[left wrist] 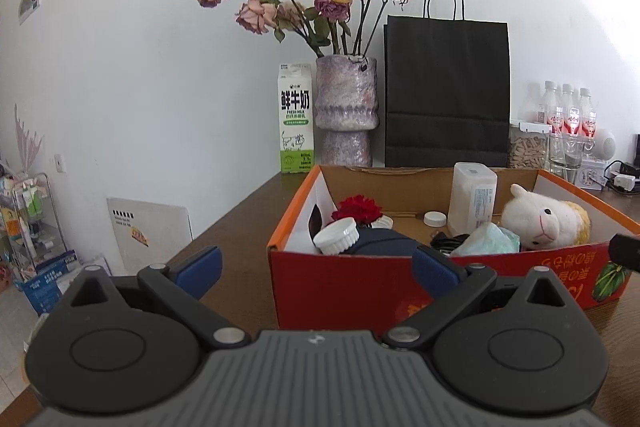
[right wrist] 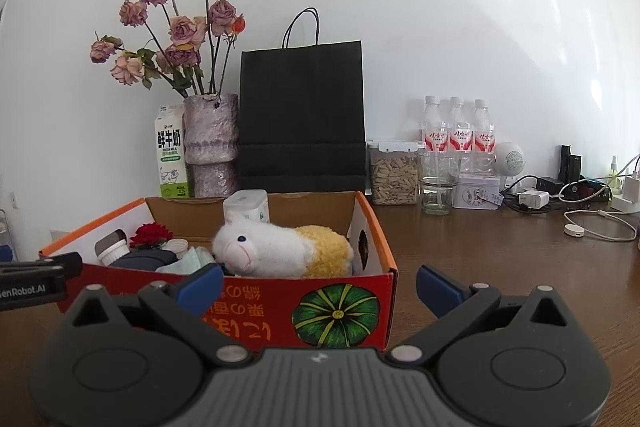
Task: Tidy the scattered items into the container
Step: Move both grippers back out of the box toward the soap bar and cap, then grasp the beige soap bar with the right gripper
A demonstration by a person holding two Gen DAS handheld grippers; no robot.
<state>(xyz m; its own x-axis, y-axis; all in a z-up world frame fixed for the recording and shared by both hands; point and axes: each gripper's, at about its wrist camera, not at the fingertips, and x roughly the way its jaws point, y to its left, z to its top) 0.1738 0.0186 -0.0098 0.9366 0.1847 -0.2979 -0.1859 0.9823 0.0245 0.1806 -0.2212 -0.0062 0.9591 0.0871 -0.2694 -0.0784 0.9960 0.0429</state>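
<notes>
One box point(right wrist: 248, 307), one plush sheep point(right wrist: 280, 247), three water bottles point(right wrist: 460, 131), one milk carton point(right wrist: 170, 155).

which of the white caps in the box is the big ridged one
The ridged white cap at the box's near-left corner; the small smooth cap lies farther back on the floor.

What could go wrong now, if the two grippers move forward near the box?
1. The left gripper and right gripper, both open and empty, sit low before the cardboard box; pushing ahead could shove it toward the vase of dried roses.
2. The plush sheep rises above the rim and might get knocked out.
</notes>
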